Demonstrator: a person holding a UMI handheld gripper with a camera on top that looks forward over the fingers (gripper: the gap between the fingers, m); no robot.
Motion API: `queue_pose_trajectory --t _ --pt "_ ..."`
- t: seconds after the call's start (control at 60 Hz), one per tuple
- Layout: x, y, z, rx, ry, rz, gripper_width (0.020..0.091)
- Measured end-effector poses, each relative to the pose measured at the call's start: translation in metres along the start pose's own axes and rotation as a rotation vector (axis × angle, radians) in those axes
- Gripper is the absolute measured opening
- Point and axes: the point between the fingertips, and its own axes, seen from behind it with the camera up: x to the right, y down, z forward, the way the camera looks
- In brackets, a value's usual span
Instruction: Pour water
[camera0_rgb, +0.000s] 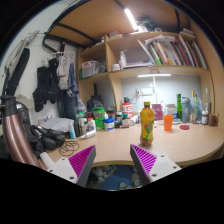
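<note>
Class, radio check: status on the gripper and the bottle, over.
Gripper open, empty. Bottle upright on desk, beyond fingers, untouched. Path clear; orange cup beside it.

Worktop (185, 145): bare strip ahead of the tool (113, 160); bottle (147, 124) beyond, clutter along the back.

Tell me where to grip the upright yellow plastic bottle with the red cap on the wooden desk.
Take the yellow plastic bottle around its straight mid-body, coming in level from the near desk edge; it stands upright beyond the open gripper, and the body looks wider than the capped neck.
</note>
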Motion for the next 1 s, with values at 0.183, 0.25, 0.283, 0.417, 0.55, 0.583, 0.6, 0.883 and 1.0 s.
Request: queue_pose_trajectory --t 0.183,0.25,0.283,0.417,0.55,0.583,0.6,0.883,1.0 --pt "-0.003 -0.004 0.002 0.019 -0.020 -0.022 0.0761" --pt "-0.004 -0.005 0.004 0.025 -0.028 -0.026 0.0761" --pt "-0.006 -0.006 0.004 0.029 -0.037 -0.027 0.0762" --pt "0.010 -0.018 0.013 0.060 -0.013 -0.069 0.0759" --pt "0.064 -0.031 0.040 0.089 0.116 -0.091 0.0759" --pt "0.080 -0.036 0.048 0.102 0.152 -0.088 0.0759" --pt "0.089 -0.039 0.053 0.109 0.171 -0.087 0.0759" --pt "0.165 -0.035 0.132 0.063 0.306 -0.073 0.0761" --pt "0.169 -0.029 0.164 0.033 0.302 -0.119 0.0759"
